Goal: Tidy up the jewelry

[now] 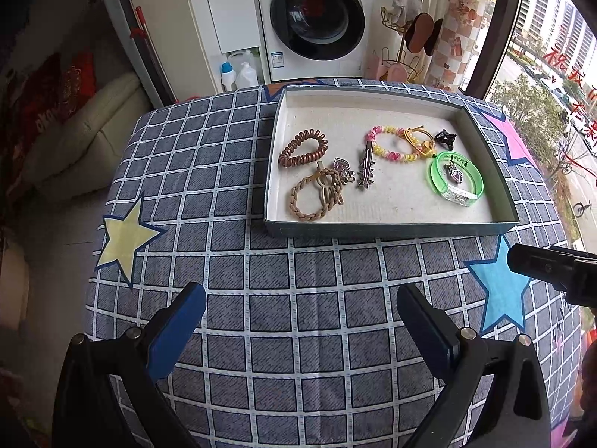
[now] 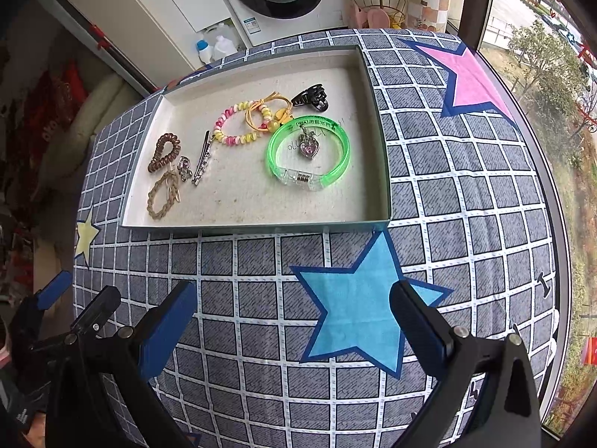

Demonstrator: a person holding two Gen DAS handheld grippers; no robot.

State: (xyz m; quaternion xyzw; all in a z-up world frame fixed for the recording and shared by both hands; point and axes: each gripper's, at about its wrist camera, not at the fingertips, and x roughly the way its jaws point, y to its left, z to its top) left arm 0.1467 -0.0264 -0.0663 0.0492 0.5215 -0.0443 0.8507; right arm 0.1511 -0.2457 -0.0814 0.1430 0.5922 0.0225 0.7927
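Several pieces overlap, so their outlines blur. The heart pendant [image 2: 309, 148] lies inside the green bangle [image 2: 309, 156], its chain hard to follow, and the bangle's printed lettering is too small to read. The yellow cord tie [image 2: 265, 112] tangles with the pink-and-yellow spiral tie [image 2: 238, 123], so where one ends is unclear. A small silver charm [image 2: 184, 168] between the brown spiral tie [image 2: 163, 152] and the silver clip [image 2: 203, 162] cannot be made out in detail. Only a dark tip of the right gripper [image 1: 552, 267] shows at the right edge of the left wrist view.

All the jewelry sits in a shallow tray [image 2: 380, 149] with a pale lining: the beige braided tie [image 2: 164, 194] near its front left corner, the bangle toward the front right, the black claw clip [image 2: 311, 98] toward the back right.

The left gripper [image 1: 298, 321] stands wide open and holds nothing, over bare cloth in front of the tray. In its own view the right gripper [image 2: 294, 321] is equally spread and empty, above the blue star [image 2: 358, 310].

The table wears a blue-grey checked cloth [image 1: 298, 373] printed with a yellow star [image 1: 125, 240] and a pink star [image 2: 470, 82]. Behind it stand a washing machine [image 1: 317, 18], detergent bottles [image 1: 238, 71] and a gold wire rack [image 1: 405, 48]; a window at the right looks onto trees and buildings.
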